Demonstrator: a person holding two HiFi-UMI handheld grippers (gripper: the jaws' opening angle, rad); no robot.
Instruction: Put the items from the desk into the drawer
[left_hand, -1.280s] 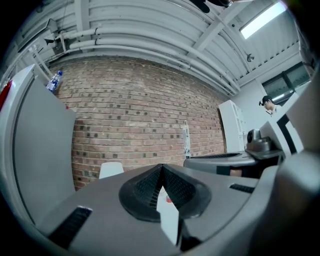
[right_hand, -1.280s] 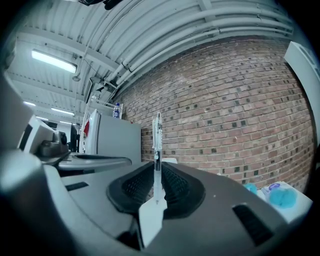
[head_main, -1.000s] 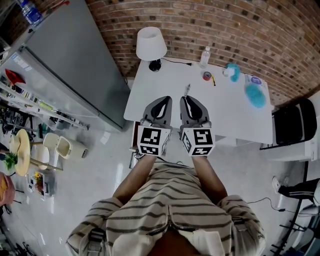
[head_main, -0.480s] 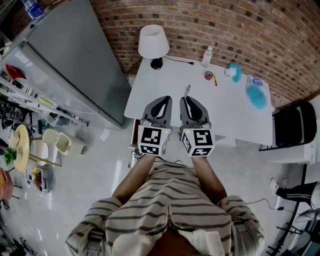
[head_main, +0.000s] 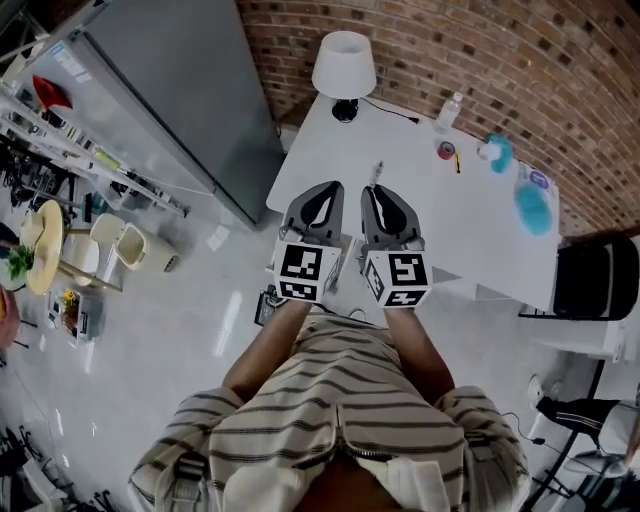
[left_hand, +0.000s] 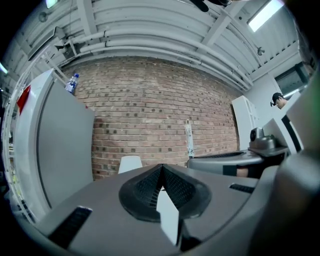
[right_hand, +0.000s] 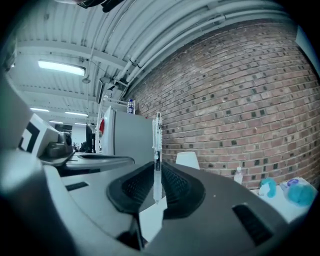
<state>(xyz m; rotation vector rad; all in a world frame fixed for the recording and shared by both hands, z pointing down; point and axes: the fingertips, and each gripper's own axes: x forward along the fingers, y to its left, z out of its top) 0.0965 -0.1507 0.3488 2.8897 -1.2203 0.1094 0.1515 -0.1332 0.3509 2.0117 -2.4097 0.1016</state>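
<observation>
My right gripper (head_main: 375, 196) is shut on a clear pen (right_hand: 157, 156), which stands upright between its jaws; in the head view the pen (head_main: 376, 176) sticks out past the tips. My left gripper (head_main: 321, 195) is shut with nothing in it, jaws pressed together (left_hand: 161, 176). Both are held side by side over the near edge of the white desk (head_main: 420, 215). On the desk lie a red tape roll (head_main: 446, 150), a teal item (head_main: 496, 152), a blue fluffy item (head_main: 535, 207) and a small bottle (head_main: 450, 110). No drawer is visible.
A white lamp (head_main: 344, 68) stands at the desk's far left corner against the brick wall. A grey cabinet (head_main: 180, 90) stands left of the desk. A black chair (head_main: 598, 288) is at the right. Shelves and bins (head_main: 110, 255) stand at the left.
The head view has shifted: desk and lamp appear further right and higher in the frame. Both grippers stay shut, side by side, the pen still in the right one.
</observation>
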